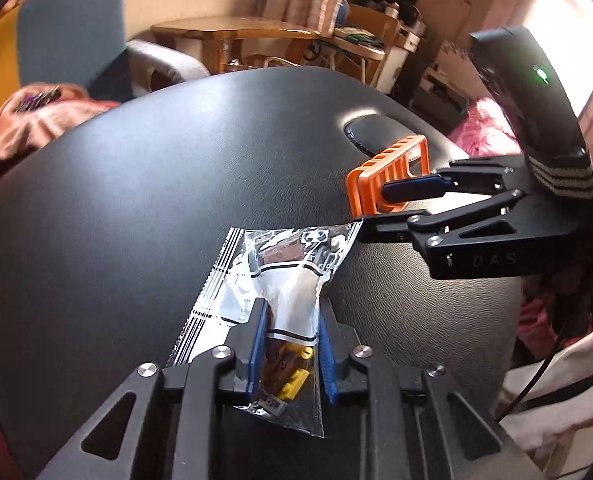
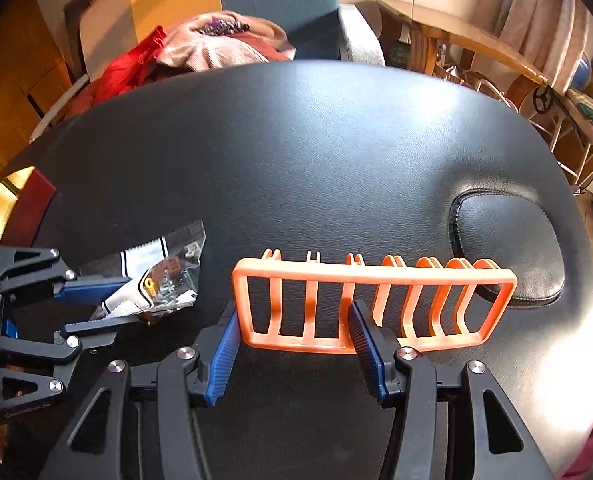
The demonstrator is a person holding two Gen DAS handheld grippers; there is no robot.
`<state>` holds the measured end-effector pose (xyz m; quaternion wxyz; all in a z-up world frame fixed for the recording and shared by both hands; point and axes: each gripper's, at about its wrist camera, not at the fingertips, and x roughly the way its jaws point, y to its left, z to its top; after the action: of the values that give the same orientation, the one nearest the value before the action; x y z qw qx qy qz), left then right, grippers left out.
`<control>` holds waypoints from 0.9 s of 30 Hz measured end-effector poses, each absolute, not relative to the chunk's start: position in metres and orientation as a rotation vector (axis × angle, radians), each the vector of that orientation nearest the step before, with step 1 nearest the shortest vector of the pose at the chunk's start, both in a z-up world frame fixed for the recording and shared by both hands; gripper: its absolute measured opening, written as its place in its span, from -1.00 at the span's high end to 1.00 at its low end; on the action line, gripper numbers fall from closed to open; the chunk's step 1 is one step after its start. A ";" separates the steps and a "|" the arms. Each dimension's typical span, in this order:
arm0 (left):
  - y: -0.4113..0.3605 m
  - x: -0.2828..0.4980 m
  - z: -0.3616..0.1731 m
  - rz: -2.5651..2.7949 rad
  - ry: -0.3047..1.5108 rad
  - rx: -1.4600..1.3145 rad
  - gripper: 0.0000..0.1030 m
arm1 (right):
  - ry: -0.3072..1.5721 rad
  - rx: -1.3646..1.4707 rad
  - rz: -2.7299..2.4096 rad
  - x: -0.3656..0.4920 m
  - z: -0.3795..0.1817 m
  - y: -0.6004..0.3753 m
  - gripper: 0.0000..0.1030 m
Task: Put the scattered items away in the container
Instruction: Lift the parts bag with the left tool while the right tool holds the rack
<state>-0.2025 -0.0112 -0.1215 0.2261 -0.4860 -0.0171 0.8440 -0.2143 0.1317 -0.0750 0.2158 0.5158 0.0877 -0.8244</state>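
Note:
A clear plastic bag of small brown and yellow bricks (image 1: 280, 264) lies on the black padded table (image 1: 136, 200). Its near end sits bunched between the blue pads of my left gripper (image 1: 292, 312), which is shut on it. The right wrist view shows the same bag (image 2: 164, 276) at the left, inside the left gripper (image 2: 130, 300). An orange slotted plastic rack (image 2: 376, 276) stands tilted on its long side. My right gripper (image 2: 294, 308) is shut on its left end, one pad outside the end wall and one against an inner bar. The left wrist view has the rack (image 1: 392, 160) and right gripper (image 1: 374, 208) at the right.
An oval cushion insert (image 2: 508, 248) is set into the table beyond the rack. A heap of red and pink clothes (image 2: 216, 48) lies past the far edge. A wooden table (image 1: 232, 28) and cluttered shelves stand behind. Pink fabric (image 1: 484, 128) lies off the right edge.

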 end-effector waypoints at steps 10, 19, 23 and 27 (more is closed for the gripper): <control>-0.032 -0.144 -0.097 2.455 -0.182 -1.248 0.60 | 0.108 1.394 -2.291 -0.178 -0.061 0.118 -0.05; -0.057 -0.100 -0.069 2.571 -0.194 -1.200 0.76 | 0.094 1.321 -2.278 -0.143 -0.045 0.085 -0.05; -0.073 -0.079 -0.058 2.595 -0.224 -1.177 0.80 | 0.092 1.299 -2.268 -0.132 -0.037 0.072 -0.05; -0.088 -0.057 -0.040 2.628 -0.210 -1.122 0.90 | 0.093 1.253 -2.274 -0.122 -0.022 0.066 -0.05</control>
<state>-0.0570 -0.0876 -0.0399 0.1376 -0.3878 -0.0726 0.9085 -0.1216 0.0660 -0.0220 0.2684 0.4647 0.0345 -0.8431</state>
